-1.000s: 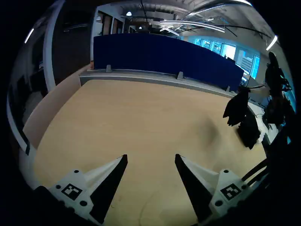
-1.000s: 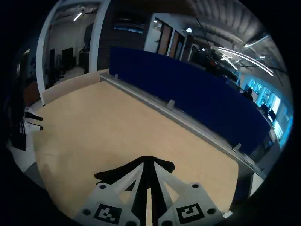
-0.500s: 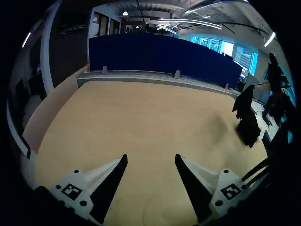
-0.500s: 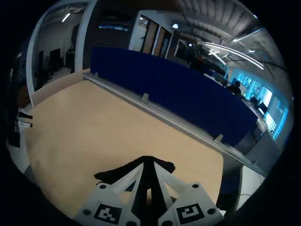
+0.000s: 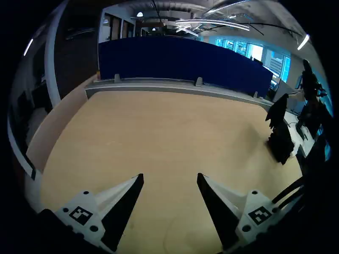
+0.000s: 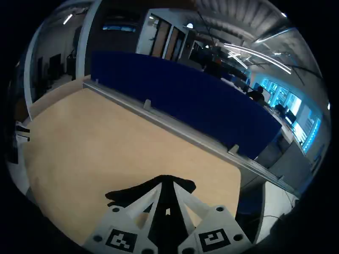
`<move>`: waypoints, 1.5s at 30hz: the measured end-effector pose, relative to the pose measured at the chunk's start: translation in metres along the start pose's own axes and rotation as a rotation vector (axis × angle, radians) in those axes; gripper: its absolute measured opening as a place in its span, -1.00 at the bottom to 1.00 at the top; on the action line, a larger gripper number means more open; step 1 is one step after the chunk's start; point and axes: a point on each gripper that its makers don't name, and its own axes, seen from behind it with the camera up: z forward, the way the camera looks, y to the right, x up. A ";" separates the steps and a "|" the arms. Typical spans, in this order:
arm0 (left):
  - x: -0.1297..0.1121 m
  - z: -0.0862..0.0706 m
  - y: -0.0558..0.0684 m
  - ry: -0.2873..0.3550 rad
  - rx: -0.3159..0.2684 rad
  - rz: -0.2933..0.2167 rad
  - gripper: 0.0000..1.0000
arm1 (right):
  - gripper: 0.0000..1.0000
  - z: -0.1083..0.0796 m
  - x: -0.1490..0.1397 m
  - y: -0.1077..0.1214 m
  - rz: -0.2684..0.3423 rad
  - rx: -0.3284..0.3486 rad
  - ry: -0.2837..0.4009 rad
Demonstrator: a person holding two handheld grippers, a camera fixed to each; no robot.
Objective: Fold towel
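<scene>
We see a pale wood-grain tabletop (image 5: 161, 127), smooth and evenly lit. Along its far edge runs a grey rail (image 5: 169, 86) that carries a dark blue divider panel (image 5: 182, 59). A paler strip (image 5: 63, 114) borders its left side.

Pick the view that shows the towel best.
Left gripper view: the black towel hangs in outline by the table's right edge, though small and dark. In the right gripper view a crumpled bit pokes out beside the right gripper's shut fingers.
</scene>
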 end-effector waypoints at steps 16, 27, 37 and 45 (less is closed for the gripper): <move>0.004 0.005 0.019 -0.005 -0.024 0.025 0.87 | -0.93 -0.015 -0.031 0.023 0.036 -0.031 -0.024; 0.004 0.005 0.028 -0.008 -0.041 0.047 0.87 | -0.93 -0.047 -0.098 0.041 0.069 -0.073 -0.101; 0.000 0.005 0.040 -0.016 -0.057 0.071 0.87 | -0.93 -0.065 -0.170 0.047 0.150 -0.105 -0.171; 0.000 0.002 0.043 -0.016 -0.058 0.078 0.87 | -0.93 -0.066 -0.218 0.038 0.225 -0.121 -0.220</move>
